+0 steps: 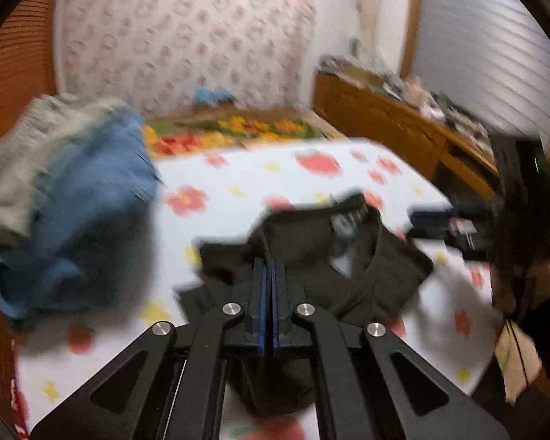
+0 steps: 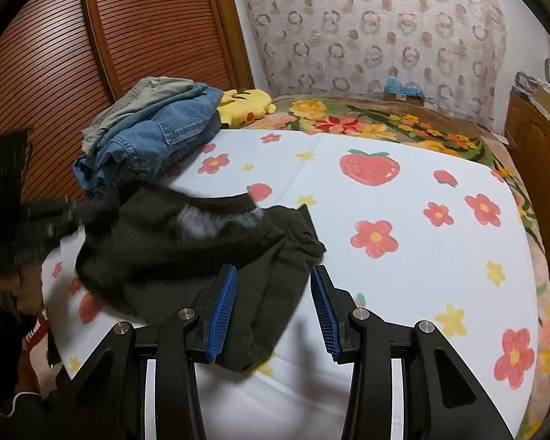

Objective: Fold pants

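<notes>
Left gripper [image 1: 269, 267]: pinched together on dark pants [image 2: 187, 253].
Right gripper [image 2: 273, 286]: half-wide, straddling pants' near edge.
Pants: bunched beside clothes pile [image 2: 154, 135].
Progress: early; folds remain.

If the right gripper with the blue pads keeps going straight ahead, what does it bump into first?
Most likely the dark pants. Their cloth already lies between the right gripper's open blue pads and bunches up just ahead. Beyond that is only the flowered sheet, though depth is hard to judge.
</notes>
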A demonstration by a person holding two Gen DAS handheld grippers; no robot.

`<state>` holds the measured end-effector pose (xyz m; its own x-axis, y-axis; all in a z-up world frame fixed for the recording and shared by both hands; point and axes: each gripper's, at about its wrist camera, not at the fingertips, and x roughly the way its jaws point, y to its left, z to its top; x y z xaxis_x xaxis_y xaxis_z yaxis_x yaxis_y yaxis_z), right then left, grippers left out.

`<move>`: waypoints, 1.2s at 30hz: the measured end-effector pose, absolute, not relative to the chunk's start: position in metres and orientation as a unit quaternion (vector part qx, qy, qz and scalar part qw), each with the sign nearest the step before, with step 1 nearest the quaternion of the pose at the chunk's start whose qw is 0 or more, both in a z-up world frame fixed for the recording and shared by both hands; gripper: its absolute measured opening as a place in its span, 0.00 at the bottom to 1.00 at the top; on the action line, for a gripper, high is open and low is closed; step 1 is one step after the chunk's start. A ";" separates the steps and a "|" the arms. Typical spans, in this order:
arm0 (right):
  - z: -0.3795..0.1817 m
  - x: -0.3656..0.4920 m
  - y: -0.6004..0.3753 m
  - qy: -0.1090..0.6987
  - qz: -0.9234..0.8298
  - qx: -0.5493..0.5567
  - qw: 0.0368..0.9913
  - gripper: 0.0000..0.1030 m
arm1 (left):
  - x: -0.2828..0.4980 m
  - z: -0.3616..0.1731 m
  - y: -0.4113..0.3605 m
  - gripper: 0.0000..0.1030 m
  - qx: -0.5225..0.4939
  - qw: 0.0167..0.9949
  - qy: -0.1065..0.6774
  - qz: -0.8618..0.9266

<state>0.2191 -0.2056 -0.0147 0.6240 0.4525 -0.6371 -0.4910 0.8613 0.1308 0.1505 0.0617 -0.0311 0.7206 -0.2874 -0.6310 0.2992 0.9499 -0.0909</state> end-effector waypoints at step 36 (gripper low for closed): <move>-0.035 0.314 -0.172 0.374 0.286 -0.042 0.881 0.12 | 0.197 -0.033 0.080 0.45 0.037 0.921 0.360 -0.146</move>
<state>0.3142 -0.1725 -0.0347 0.5565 0.4732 -0.6829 -0.5361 0.8324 0.1399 0.1974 0.0805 -0.0325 0.6978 -0.2428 -0.6739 0.2960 0.9544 -0.0373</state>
